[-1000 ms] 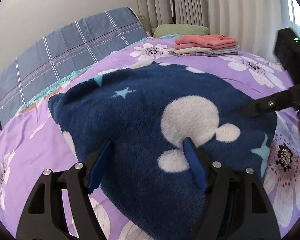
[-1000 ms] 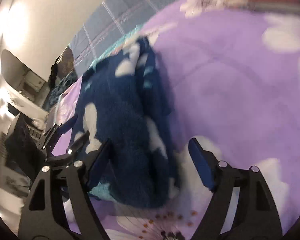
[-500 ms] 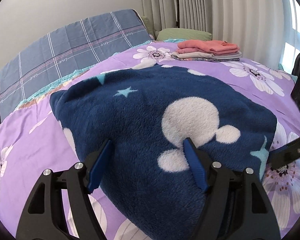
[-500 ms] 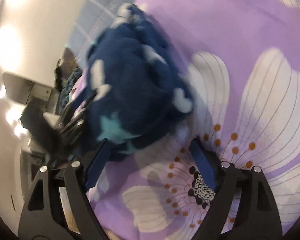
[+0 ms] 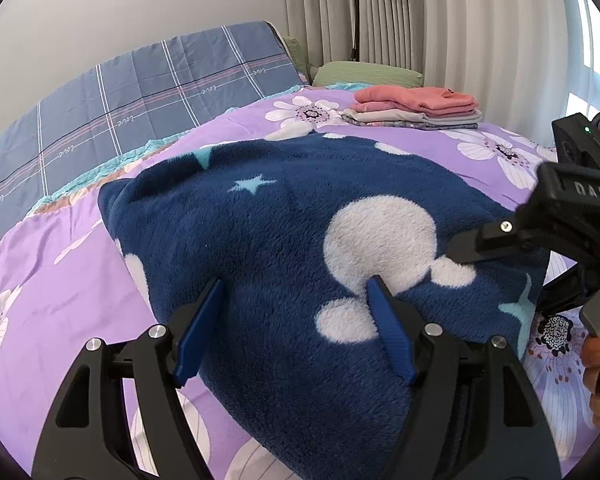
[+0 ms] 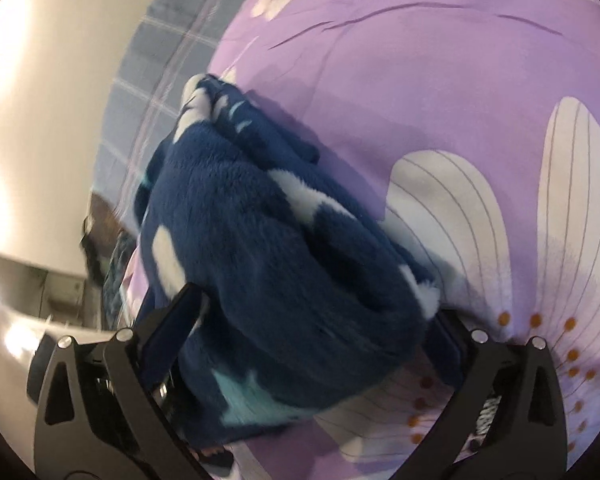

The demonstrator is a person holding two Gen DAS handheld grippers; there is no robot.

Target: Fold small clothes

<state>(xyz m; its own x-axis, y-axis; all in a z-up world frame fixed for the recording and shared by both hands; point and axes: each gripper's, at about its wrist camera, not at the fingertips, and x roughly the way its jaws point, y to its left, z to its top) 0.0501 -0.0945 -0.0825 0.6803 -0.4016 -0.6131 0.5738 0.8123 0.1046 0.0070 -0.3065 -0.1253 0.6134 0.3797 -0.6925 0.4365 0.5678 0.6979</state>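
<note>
Fleece garment (image 6: 284, 280) edge between right claw (image 6: 312, 320) jaws

The big blue fleece (image 5: 284, 256) fills the middle of the bed (image 5: 60, 280). The right gripper (image 5: 496, 276) blocks its right edge. There is open bed to the left. A clothes pile (image 5: 416, 110) sits far back, with room in between.

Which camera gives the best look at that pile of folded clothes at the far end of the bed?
The left wrist view: the pile of folded clothes sits unblocked and sharp, pink on top. The right wrist view doesn't show it.
</note>
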